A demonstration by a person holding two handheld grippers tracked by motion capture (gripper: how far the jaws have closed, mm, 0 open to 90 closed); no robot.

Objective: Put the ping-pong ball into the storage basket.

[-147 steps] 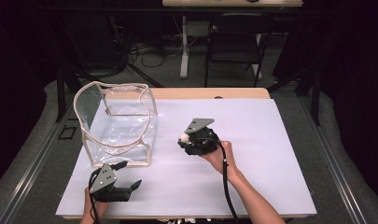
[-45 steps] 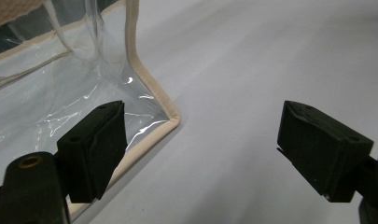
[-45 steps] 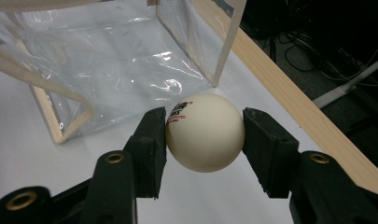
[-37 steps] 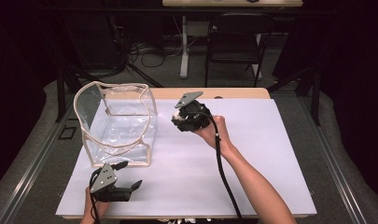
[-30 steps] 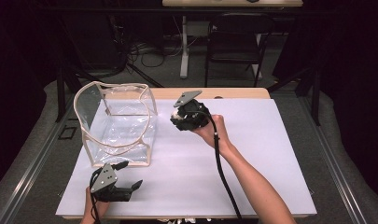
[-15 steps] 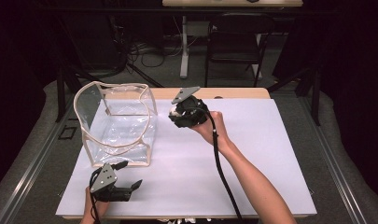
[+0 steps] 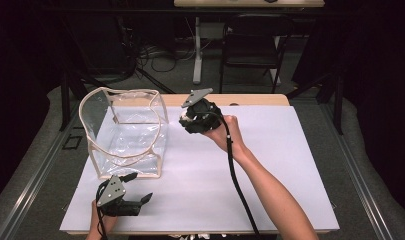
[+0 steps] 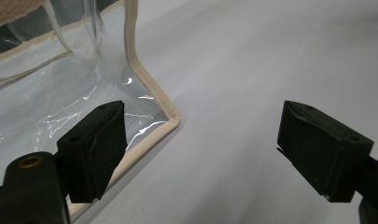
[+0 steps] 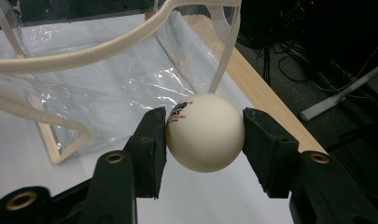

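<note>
Your right gripper (image 7: 190,120) has its jaws clamped on the cream-white ball with printed lettering (image 9: 205,132), held just at 3 o'clock of the clear plastic bag with beige trim (image 7: 125,135). Your left gripper (image 7: 135,202) rests on the white-covered table (image 7: 290,165) at the bag's 6 o'clock, jaws wide apart.

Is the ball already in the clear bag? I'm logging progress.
No: the white ball sits clamped between the right gripper jaws, outside the clear bag.
</note>
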